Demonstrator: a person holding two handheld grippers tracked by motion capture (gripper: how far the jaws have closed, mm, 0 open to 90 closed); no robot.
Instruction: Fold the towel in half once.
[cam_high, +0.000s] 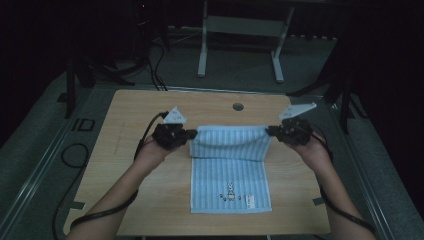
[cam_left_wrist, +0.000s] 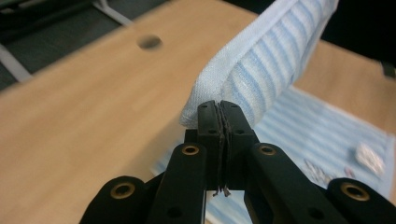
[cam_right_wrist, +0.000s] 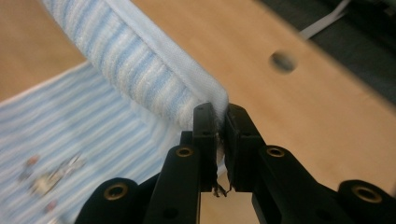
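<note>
So both hands are up over the light wooden table (cam_high: 150, 165), each one holding a black two-jaw gripper, and between them hangs a light blue and white striped towel (cam_high: 231, 175). The left gripper (cam_high: 191, 134) has its jaws pressed together on the towel's far left corner, and the right gripper (cam_high: 270, 131) is pinching the far right corner the same way; in both gripper views the hem sits squeezed between the black pads with basically no gap. The far edge of the towel is lifted off the table and sags a bit in the middle, while the near half lies flat on the wood, roughly centred and running toward the near edge of the table. Near the towel's near edge there's a small printed figure (cam_high: 230, 189) that looks like a rabbit, plus a small label patch (cam_high: 251, 201) just right of it, but any writing there is too small and blurry to read. Beyond the towel, near the table's far edge, there's a round dark hole (cam_high: 238, 106) in the tabletop. Black cables (cam_high: 100, 214) trail from the grippers along the forearms and off the table's near side. Past the table's far edge stands a grey metal frame with two legs (cam_high: 240, 35) on a dark floor, well apart from the towel.
</note>
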